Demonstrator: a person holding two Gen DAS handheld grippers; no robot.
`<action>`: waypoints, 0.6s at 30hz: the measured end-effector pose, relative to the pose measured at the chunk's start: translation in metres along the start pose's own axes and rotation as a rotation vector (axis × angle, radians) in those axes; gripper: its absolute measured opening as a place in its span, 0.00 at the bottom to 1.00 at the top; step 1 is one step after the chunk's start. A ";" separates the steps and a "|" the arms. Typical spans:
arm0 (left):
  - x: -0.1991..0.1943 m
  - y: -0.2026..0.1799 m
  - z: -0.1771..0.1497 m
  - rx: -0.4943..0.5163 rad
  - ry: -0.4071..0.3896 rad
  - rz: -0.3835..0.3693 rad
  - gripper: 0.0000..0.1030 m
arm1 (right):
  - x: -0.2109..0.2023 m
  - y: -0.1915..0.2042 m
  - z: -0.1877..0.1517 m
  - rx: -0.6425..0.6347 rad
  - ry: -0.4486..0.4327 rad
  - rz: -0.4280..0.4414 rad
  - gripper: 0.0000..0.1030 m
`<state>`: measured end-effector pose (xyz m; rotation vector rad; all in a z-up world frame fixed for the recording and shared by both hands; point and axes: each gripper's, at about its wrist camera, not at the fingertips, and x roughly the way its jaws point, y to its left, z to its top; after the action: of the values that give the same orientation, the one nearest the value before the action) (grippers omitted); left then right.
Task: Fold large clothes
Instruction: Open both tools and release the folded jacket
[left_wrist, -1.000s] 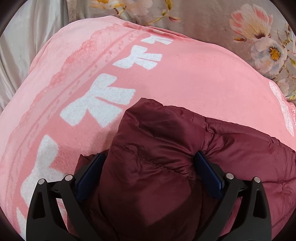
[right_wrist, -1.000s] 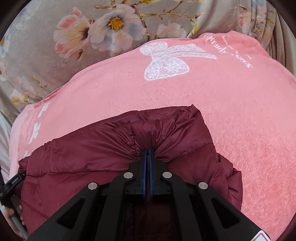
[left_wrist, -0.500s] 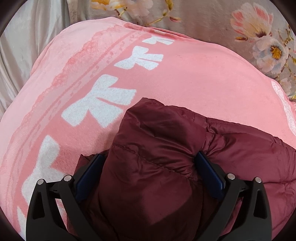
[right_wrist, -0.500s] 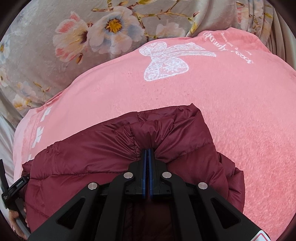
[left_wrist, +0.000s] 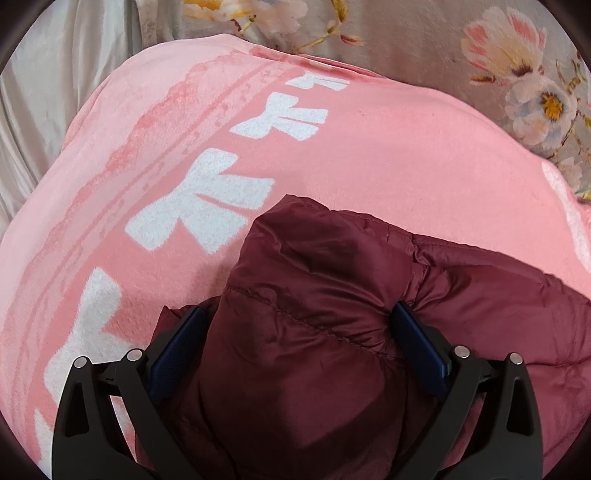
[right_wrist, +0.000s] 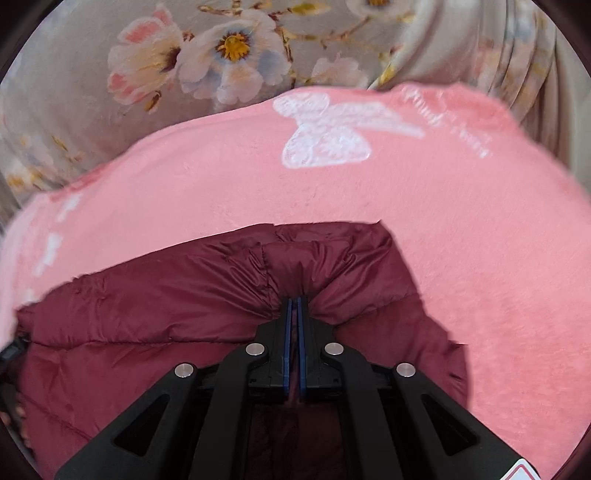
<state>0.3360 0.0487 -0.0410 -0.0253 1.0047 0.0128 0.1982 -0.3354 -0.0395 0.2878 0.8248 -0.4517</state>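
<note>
A maroon puffer jacket lies on a pink blanket with white bow prints. My left gripper has its jaws wide around a thick folded corner of the jacket, and both blue pads press into its sides. In the right wrist view the jacket is puckered into my right gripper. Its jaws are opening: a narrow slit shows between the blue pads, with gathered maroon fabric still caught at their tips. The jacket's near part is hidden under the gripper frames.
The pink blanket spreads out beyond the jacket in both views. Past it lies a grey floral bedsheet, also at the top right of the left view. Plain pale cloth lies far left.
The right gripper's pads have parted from tightly together to a thin slit, and its view has tilted and lifted a little. The left gripper and its grip look the same.
</note>
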 end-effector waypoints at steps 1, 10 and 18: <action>-0.003 0.004 0.000 -0.010 0.002 -0.014 0.94 | -0.012 0.008 -0.002 -0.011 -0.023 0.003 0.14; -0.073 0.050 -0.036 -0.129 0.033 -0.182 0.94 | -0.080 0.125 -0.062 -0.252 0.021 0.329 0.14; -0.082 0.096 -0.086 -0.246 0.096 -0.209 0.94 | -0.053 0.128 -0.092 -0.189 0.093 0.386 0.13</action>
<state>0.2176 0.1421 -0.0189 -0.3585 1.0881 -0.0562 0.1706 -0.1715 -0.0499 0.2856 0.8719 0.0017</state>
